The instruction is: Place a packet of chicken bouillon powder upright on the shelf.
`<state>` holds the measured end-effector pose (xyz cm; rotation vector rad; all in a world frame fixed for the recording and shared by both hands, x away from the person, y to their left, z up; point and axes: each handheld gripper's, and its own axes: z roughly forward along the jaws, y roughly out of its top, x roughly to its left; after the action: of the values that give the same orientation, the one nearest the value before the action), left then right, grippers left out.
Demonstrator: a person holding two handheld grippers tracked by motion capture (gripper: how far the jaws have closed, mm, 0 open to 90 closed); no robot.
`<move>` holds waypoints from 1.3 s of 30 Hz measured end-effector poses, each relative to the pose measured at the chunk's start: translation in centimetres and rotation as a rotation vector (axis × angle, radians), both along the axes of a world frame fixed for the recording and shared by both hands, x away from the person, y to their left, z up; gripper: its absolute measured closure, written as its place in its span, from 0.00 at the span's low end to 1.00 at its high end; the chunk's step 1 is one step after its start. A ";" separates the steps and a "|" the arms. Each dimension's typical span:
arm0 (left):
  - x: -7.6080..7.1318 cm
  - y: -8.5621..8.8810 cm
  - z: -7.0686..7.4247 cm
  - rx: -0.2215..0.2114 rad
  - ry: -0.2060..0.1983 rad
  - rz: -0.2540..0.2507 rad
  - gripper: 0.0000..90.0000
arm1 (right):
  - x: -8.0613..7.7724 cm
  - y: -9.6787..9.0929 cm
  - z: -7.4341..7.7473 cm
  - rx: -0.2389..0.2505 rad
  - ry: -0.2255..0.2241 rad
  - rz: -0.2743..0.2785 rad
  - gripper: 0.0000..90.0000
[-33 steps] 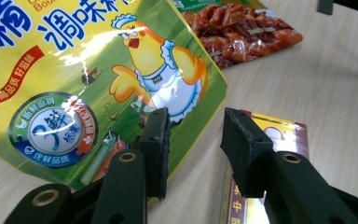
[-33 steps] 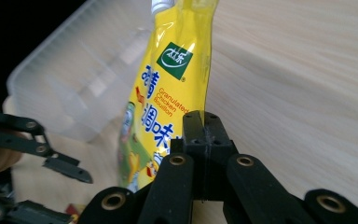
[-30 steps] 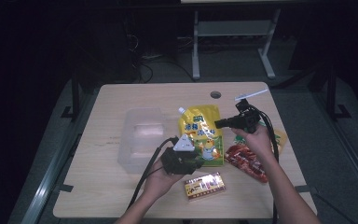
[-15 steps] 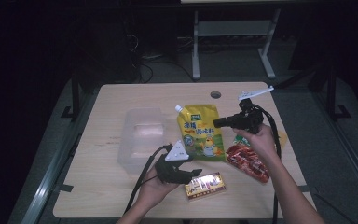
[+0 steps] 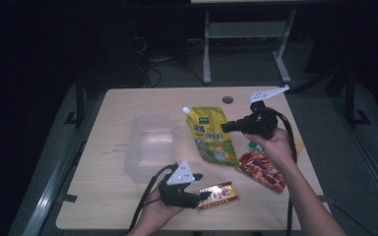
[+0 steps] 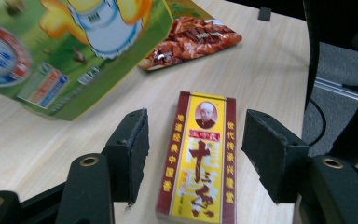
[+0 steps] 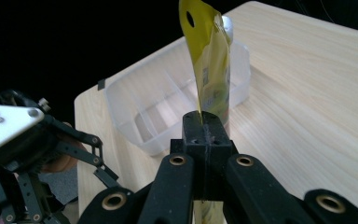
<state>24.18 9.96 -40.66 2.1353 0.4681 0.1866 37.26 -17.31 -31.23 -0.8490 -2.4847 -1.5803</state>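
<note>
Lifting the yellow pouch (image 5: 213,135) in its pinching right claw (image 5: 229,126), the person straddles the seasoning box (image 5: 217,195), at the surface's (image 5: 128,101) six o'clock, between the just-spreading left claw (image 5: 205,195); next, probably closing on it.

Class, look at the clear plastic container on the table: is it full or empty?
Empty. The clear plastic container shows bare dividers and floor in the right gripper view; the yellow pouch is outside it, held by the right tool.

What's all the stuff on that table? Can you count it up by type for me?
Soft food packets: 2, a yellow spouted pouch and a red snack bag
Flat red-and-yellow cardboard box: 1
Clear plastic divided tray: 1
Total: 4
</note>
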 end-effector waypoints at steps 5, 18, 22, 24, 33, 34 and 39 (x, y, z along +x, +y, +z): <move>-0.6 0.7 -0.9 0.000 0.011 0.002 0.44 | -0.2 0.9 1.4 0.010 -0.022 0.029 1.00; -1.3 0.9 -1.1 -0.029 0.003 -0.025 0.41 | 0.3 4.2 4.5 0.058 -0.061 0.116 1.00; -1.5 1.0 -1.1 -0.035 0.005 -0.033 0.41 | 0.5 6.0 5.2 0.060 -0.080 0.146 1.00; -1.6 1.0 -1.2 -0.031 0.005 -0.036 0.41 | 0.7 7.1 5.4 0.066 -0.084 0.165 1.00; -1.8 0.9 -1.5 -0.031 0.010 -0.057 0.40 | 2.0 11.4 4.8 0.080 -0.071 0.230 1.00; -1.8 0.9 -1.5 -0.031 0.005 -0.062 0.40 | 2.1 11.8 4.7 0.082 -0.067 0.233 1.00; -1.9 0.9 -1.5 -0.028 0.015 -0.061 0.39 | 2.8 14.2 4.0 0.078 -0.059 0.250 1.00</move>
<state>22.27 10.90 -42.13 2.1217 0.4119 0.1289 40.09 -3.08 -27.27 -0.4668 -2.4348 -1.6228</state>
